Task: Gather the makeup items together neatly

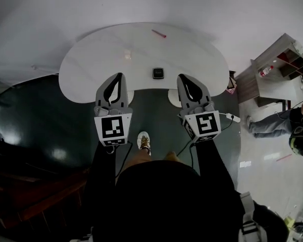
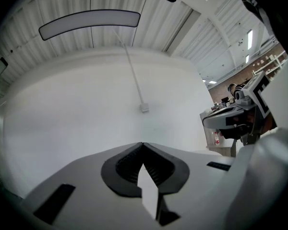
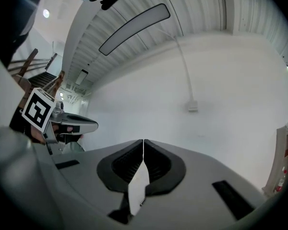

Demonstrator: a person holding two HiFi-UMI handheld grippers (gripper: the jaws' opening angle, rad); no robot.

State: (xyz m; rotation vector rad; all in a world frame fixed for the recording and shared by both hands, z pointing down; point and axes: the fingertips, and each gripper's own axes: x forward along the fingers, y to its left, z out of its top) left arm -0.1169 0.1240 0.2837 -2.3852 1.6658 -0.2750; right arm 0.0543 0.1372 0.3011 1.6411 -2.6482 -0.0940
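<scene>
Right gripper [image 3: 143,143]: jaws closed, tips meeting, nothing between; ribbed dark pads [image 3: 156,164] face each other. Gripper points level at plain white wall [image 3: 149,104]. Small box [image 3: 192,107] on wall, thin conduit [image 3: 180,56] running from it up to ribbed ceiling [image 3: 197,4]. Long curved light panel [image 3: 134,28] overhead. Left gripper [image 3: 93,125] at picture's left, marker cube [image 3: 38,110] on it. Shelf unit [image 3: 283,166] at far right edge.

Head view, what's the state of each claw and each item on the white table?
left claw: shut, empty.
right claw: shut, empty.
thin red stick: lying flat, far side of the white rounded table.
small black square case: lying flat, near edge.
</scene>
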